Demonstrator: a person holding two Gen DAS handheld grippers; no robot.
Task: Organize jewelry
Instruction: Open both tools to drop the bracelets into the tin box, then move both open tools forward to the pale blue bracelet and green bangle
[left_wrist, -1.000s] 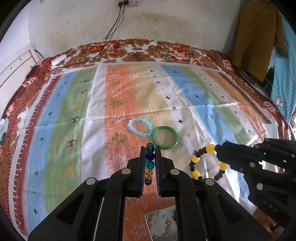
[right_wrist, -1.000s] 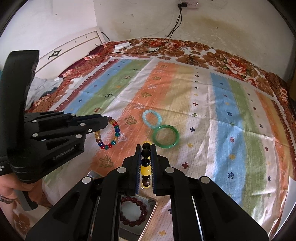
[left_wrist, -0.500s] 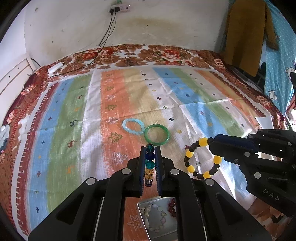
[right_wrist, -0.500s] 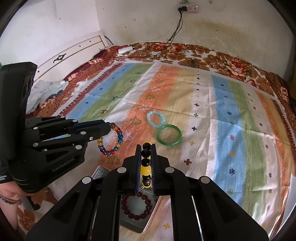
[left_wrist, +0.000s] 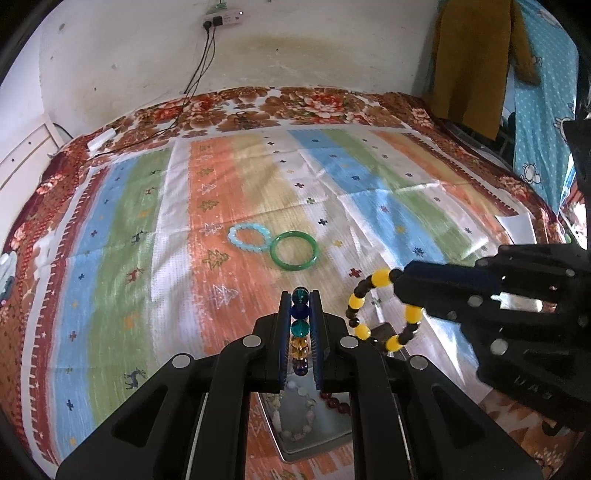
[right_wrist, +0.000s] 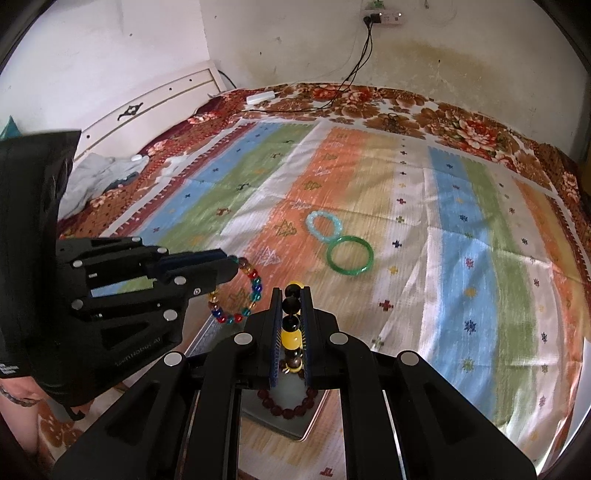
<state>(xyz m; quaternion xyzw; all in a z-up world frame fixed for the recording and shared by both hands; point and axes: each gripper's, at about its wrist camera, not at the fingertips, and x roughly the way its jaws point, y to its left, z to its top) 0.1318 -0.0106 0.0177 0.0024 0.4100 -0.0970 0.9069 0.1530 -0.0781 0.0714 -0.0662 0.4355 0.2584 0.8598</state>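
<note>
Glass beads in teal, blue and amber sit clamped between the jaws of the left tool (left_wrist: 300, 295) – this multicoloured bracelet (right_wrist: 236, 291) hangs as a loop off its tip in the right wrist view, clear of the bed. The right tool (right_wrist: 291, 291) is likewise closed tight on a bracelet, the black and yellow one (left_wrist: 384, 306), whose beads stack up between its pads while the rest dangles free. Compared with a second ago, both tools have drawn back toward the near edge of the bed, and the metal tray (left_wrist: 314, 439) that only peeped out under them then now lies well in view beneath both; a pale beaded bracelet (left_wrist: 295, 417) and a dark red beaded bracelet (right_wrist: 288, 402) already rest in it. That suggests the carrying step is nearly done: both pieces look close to being over the tray, and the next move is probably to lower and let go, one at a time so the loops do not tangle. Farther out on the striped cloth (left_wrist: 369, 192), a light blue beaded bracelet (left_wrist: 248, 238) and a green bangle (left_wrist: 294, 251) lie touching, not yet collected – so the task seems a little past halfway, with those two left
</note>
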